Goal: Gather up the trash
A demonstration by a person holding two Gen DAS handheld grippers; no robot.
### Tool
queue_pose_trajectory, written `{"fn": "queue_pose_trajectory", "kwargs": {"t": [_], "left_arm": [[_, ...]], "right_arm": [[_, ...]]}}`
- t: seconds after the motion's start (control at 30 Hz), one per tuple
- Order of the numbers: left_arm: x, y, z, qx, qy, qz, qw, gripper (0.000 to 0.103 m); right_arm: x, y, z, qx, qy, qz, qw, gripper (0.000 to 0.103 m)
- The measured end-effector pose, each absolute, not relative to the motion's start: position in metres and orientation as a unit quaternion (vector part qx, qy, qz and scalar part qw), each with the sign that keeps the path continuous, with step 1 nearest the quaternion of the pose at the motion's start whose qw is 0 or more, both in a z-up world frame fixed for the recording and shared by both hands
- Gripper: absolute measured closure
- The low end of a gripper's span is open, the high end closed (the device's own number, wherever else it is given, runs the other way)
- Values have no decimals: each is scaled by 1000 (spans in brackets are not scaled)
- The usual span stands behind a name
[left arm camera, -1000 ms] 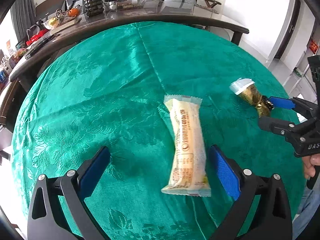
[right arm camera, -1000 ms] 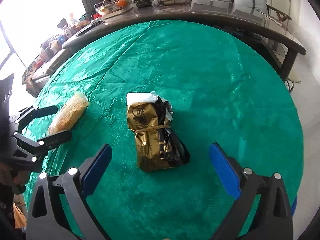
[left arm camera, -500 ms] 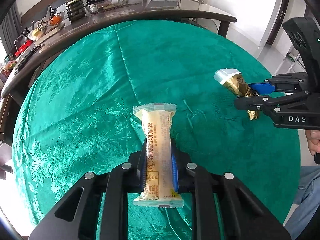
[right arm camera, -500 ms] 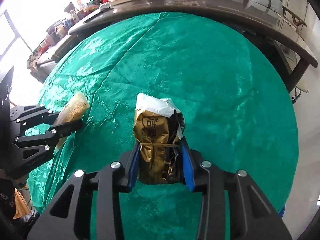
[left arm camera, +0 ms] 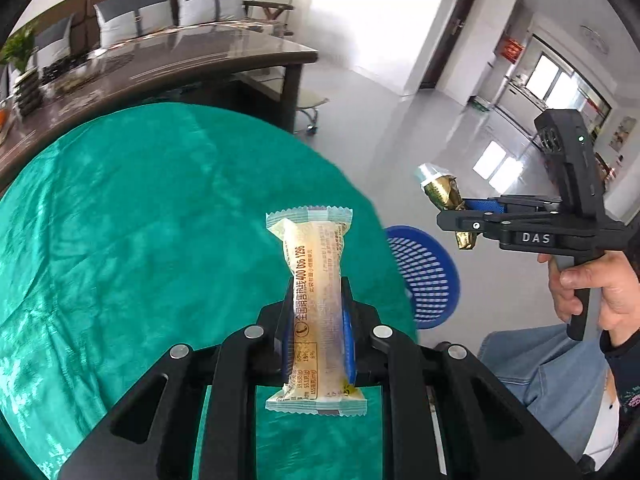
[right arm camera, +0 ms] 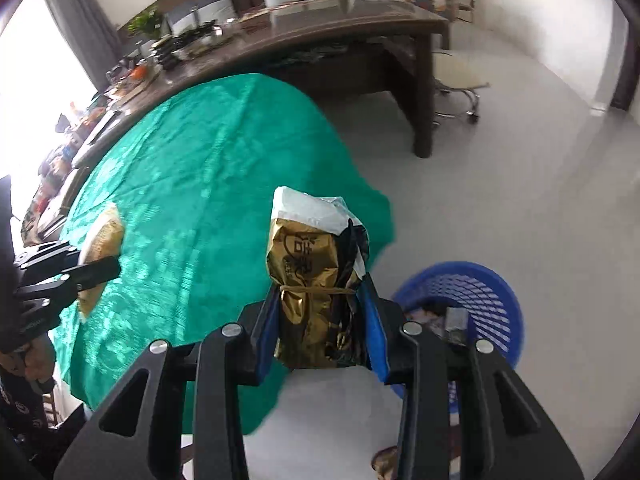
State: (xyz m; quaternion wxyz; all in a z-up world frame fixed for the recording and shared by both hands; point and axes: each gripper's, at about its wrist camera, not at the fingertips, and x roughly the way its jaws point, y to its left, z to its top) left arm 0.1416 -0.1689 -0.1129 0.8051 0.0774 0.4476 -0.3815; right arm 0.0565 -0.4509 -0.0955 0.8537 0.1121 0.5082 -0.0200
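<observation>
My left gripper (left arm camera: 318, 336) is shut on a long cream snack wrapper (left arm camera: 316, 280) and holds it up over the right edge of the green table (left arm camera: 120, 240). My right gripper (right arm camera: 320, 332) is shut on a crumpled gold and white bag (right arm camera: 316, 280), held off the table's edge above the floor. A blue mesh trash basket (right arm camera: 480, 292) stands on the floor just right of it; it also shows in the left wrist view (left arm camera: 428, 272). The right gripper (left arm camera: 466, 220) with the gold bag (left arm camera: 440, 192) shows there too, and the left gripper (right arm camera: 92, 272) in the right wrist view.
A long dark wooden table (left arm camera: 160, 68) with clutter stands behind the green table. A wheeled stool (right arm camera: 456, 80) stands by its leg. Grey floor (right arm camera: 520, 180) lies to the right. The basket holds some trash (right arm camera: 452, 320). The person's legs (left arm camera: 540, 364) are at lower right.
Both grippers have lifted their items off the green table and swung right, toward the blue basket. One second ago both were open around the items, then shut.
</observation>
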Motion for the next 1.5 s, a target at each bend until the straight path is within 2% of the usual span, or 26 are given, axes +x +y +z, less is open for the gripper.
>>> {"fn": "queue_pose_trajectory", "kwargs": {"t": [0.23, 0.37, 0.63, 0.73, 0.77, 0.8, 0.83, 0.87, 0.93, 1.03, 1.1, 1.17, 1.27, 1.4, 1.5], "left_arm": [[98, -305, -128, 123, 453, -451, 759, 85], [96, -368, -165, 146, 478, -451, 740, 84], [111, -439, -245, 162, 523, -449, 706, 84], [124, -453, -262, 163, 531, -447, 701, 83], [126, -457, -267, 162, 534, -446, 700, 82], [127, -462, -270, 161, 535, -445, 700, 79], [130, -464, -274, 160, 536, -445, 700, 67], [133, -466, -276, 159, 535, -443, 702, 48], [139, -466, -274, 154, 528, -436, 713, 32], [137, -462, -261, 145, 508, -432, 730, 17], [130, -456, -245, 146, 486, -425, 750, 16], [119, -447, -225, 145, 459, -424, 767, 14], [101, -430, -196, 136, 426, -418, 791, 5], [74, -402, -169, 133, 414, -414, 800, 5], [50, -382, -153, 148, 389, -394, 819, 5]], "right_arm": [[11, -539, -133, 150, 521, -96, 835, 67], [5, -571, -161, 183, 528, -118, 821, 66], [10, -614, -214, 253, 542, -127, 791, 66], [15, -620, -231, 281, 535, -129, 786, 62], [18, -622, -235, 288, 532, -130, 786, 57], [12, -625, -239, 295, 527, -130, 786, 41], [10, -628, -242, 304, 521, -134, 787, 32], [9, -629, -242, 310, 513, -137, 788, 21], [1, -632, -236, 315, 498, -144, 795, 20], [-5, -630, -217, 301, 478, -159, 809, 11], [-10, -625, -201, 288, 467, -167, 819, 5], [-21, -618, -183, 279, 461, -176, 824, 5], [-40, -602, -156, 266, 447, -191, 832, 5], [-77, -565, -122, 229, 415, -203, 857, 5], [-110, -529, -91, 182, 358, -231, 886, 5]]}}
